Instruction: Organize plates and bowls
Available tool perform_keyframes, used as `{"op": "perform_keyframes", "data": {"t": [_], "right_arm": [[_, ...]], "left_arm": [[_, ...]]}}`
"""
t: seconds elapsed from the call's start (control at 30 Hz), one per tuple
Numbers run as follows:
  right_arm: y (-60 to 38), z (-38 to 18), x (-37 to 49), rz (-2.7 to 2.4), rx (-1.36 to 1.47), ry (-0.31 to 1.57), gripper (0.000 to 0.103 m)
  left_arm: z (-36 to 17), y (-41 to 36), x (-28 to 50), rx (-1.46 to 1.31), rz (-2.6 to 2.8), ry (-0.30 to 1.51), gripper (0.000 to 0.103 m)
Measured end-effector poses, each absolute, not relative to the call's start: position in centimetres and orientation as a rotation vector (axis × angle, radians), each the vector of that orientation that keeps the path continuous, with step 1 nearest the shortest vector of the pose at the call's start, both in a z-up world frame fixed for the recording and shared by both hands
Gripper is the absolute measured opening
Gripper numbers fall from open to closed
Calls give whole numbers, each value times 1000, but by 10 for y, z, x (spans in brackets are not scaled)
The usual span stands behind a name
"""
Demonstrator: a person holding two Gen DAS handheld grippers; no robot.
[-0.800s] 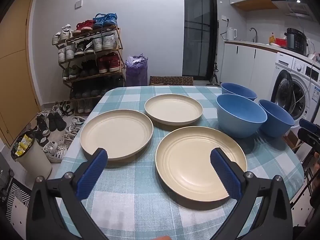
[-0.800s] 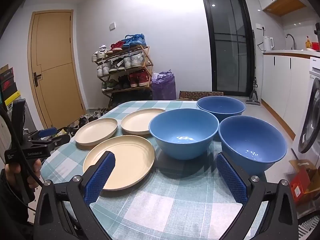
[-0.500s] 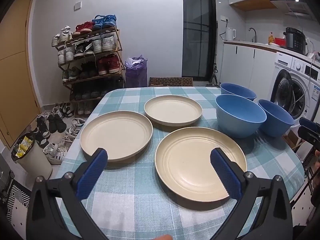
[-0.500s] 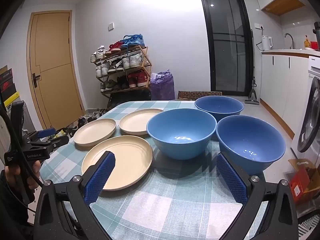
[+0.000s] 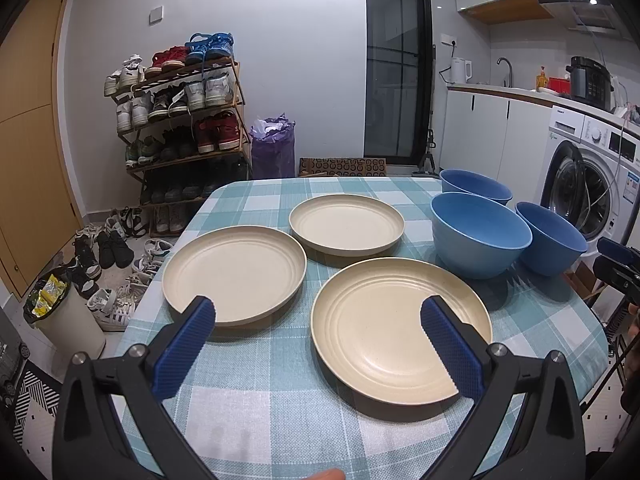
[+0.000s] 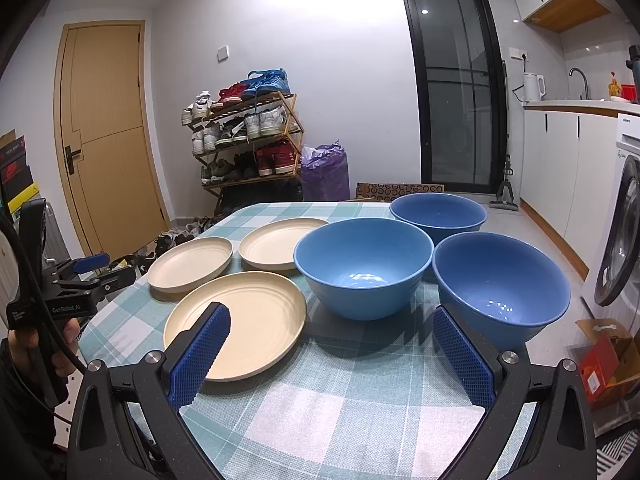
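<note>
The checked teal-and-white cloth tabletop [image 5: 280, 400] fills mid-frame, carrying three round blue bowls [image 6: 364, 268] at right and three round cream ridged plates [image 5: 400, 332] centre-left. My left tongs [image 5: 318, 340] and right tongs [image 6: 332, 356] gape wide, empty. Risk, I judge: shallow plate rims slipping my pads.

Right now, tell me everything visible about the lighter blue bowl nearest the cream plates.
The lighter blue round bowl is deep, with a smooth glossy inside that catches light at the bottom and faint ridges low on its outer wall. It looks like plastic or glazed ware. It stands upright and empty on the teal checked tablecloth, between the nearest cream plate and two darker blue bowls. Whether it touches them cannot be told. Neither gripper touches it.
</note>
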State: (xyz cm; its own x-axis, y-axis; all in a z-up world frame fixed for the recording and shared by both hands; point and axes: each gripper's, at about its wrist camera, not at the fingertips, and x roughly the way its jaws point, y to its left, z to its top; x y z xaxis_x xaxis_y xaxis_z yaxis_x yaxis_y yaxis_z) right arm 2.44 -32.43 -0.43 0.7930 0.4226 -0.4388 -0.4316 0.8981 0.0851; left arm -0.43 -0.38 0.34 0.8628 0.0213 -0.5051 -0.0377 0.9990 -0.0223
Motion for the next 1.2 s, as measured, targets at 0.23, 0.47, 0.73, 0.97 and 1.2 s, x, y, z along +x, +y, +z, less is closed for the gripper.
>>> {"op": "perform_keyframes", "data": {"t": [0.23, 0.47, 0.73, 0.97, 1.2], "right_arm": [[-323, -5, 24, 461, -22, 466, 103], [-323, -5, 24, 463, -24, 468, 103], [-322, -4, 24, 462, -24, 467, 103], [-322, -4, 24, 463, -24, 468, 103], [-322, -4, 24, 463, -25, 467, 103]], "left_arm": [[5, -4, -5, -32, 31, 529, 103], [6, -4, -5, -33, 28, 531, 103], [7, -5, -4, -33, 26, 530, 103], [7, -6, -4, -32, 28, 530, 103], [7, -5, -4, -32, 27, 530, 103]]}}
